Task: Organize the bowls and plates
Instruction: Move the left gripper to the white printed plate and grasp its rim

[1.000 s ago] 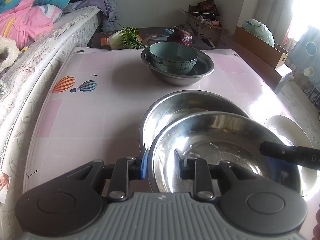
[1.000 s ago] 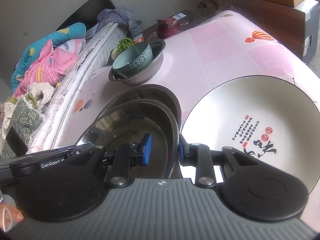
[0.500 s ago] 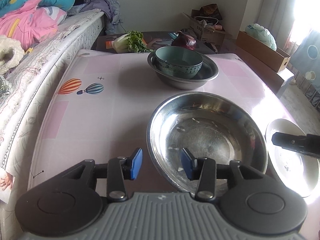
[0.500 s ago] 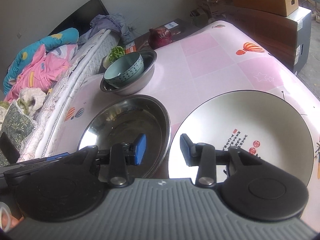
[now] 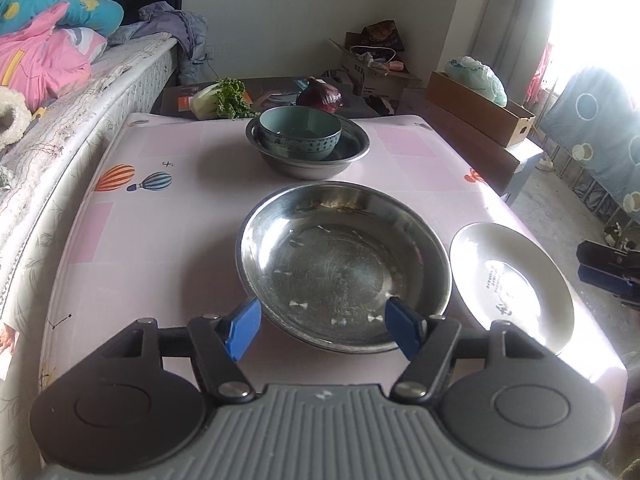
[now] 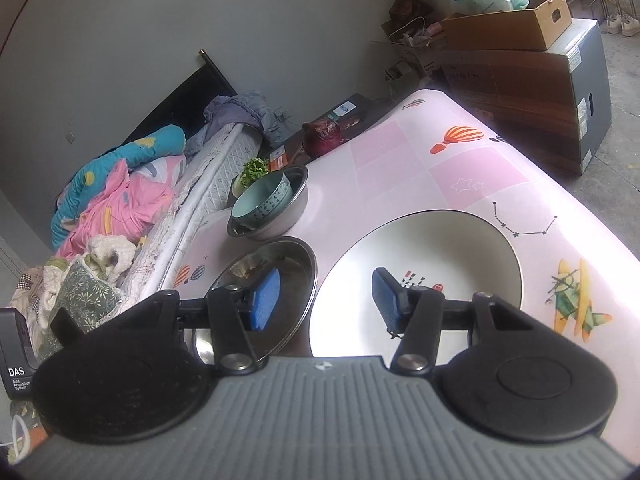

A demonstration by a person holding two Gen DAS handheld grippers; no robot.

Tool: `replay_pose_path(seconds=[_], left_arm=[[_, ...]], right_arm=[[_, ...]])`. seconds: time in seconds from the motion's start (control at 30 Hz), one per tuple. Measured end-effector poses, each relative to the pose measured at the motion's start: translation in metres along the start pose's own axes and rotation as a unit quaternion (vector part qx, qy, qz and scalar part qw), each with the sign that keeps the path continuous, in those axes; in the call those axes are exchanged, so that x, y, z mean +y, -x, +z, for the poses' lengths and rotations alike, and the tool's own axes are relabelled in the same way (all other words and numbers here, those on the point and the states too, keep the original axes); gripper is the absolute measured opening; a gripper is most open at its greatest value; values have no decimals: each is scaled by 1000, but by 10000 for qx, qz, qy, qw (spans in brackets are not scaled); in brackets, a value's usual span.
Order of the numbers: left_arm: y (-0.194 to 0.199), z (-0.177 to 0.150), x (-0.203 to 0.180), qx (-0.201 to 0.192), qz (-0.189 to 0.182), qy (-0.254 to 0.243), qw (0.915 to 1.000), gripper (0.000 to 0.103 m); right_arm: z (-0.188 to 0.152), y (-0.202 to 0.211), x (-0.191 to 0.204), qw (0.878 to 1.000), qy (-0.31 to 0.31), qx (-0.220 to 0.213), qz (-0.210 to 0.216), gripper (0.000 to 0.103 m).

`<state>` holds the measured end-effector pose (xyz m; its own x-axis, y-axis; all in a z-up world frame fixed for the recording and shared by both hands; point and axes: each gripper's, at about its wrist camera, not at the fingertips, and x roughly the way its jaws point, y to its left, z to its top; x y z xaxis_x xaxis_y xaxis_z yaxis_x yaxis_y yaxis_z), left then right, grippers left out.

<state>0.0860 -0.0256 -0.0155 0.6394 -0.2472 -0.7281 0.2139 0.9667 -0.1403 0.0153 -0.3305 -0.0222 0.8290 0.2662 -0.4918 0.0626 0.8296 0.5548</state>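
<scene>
Steel bowls (image 5: 344,268), held aloft a second ago, now sit nested on the bench (image 5: 160,240) beside the plate (image 5: 516,280); both grippers' fingers (image 5: 242,328) (image 6: 266,300) spread wide, empty—stacking step apparently complete.

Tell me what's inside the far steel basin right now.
The far steel basin holds one teal bowl, upright and empty as far as its visible inside shows. The bowl covers the basin floor beneath it, so anything under it cannot be seen.

left tongs (image 5: 325,327) spread wide, right tongs (image 6: 326,300) likewise
</scene>
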Motion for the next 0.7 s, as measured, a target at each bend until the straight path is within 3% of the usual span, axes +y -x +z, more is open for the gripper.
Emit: replay_pose_path(seconds=[0.27, 0.5, 0.7], left_arm=[[-16, -24, -63, 285, -1000, -221, 9943, 68], [-58, -33, -100, 431, -1149, -111, 9924, 63], [-79, -34, -115, 468, -951, -99, 9943, 54]], right_arm=[[-10, 32, -80, 9989, -276, -64, -385, 51], [1, 15, -123, 9995, -135, 118, -263, 51], [18, -20, -135, 9994, -5, 291, -177, 50]])
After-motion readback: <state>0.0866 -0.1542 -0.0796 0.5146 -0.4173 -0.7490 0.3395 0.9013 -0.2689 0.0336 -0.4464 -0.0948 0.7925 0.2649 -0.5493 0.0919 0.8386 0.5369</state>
